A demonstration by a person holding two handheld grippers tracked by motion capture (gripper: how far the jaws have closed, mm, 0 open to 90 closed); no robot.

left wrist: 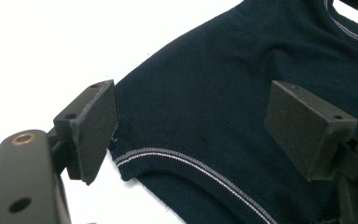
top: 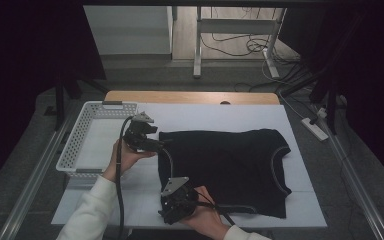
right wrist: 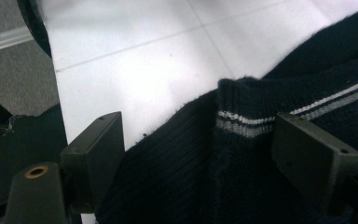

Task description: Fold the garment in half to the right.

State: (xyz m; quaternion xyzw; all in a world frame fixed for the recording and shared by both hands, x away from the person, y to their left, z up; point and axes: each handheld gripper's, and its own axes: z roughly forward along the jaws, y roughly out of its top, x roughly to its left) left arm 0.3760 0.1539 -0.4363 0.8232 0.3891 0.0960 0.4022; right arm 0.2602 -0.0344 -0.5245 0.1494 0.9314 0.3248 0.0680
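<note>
A dark knitted garment [top: 230, 160] with thin grey stripes along its edges lies flat on the white table cover [top: 215, 114]. My left gripper [top: 159, 143] is at the garment's far left corner, held from the left. In the left gripper view it [left wrist: 191, 112] stands open above the dark knit [left wrist: 223, 65] and its striped hem, the pads clear of the cloth. My right gripper [top: 171, 211] is at the near left corner by the table's front edge. Its jaws [right wrist: 200, 135] stand open with a raised fold of the striped edge [right wrist: 242, 123] between them, untouched by the pads.
A white plastic basket [top: 75, 145] sits at the table's left side, just behind the left hand. A wooden strip [top: 190, 96] marks the far edge. Cables trail from both grippers over the near left of the cover. Desk legs and cords stand on the floor beyond.
</note>
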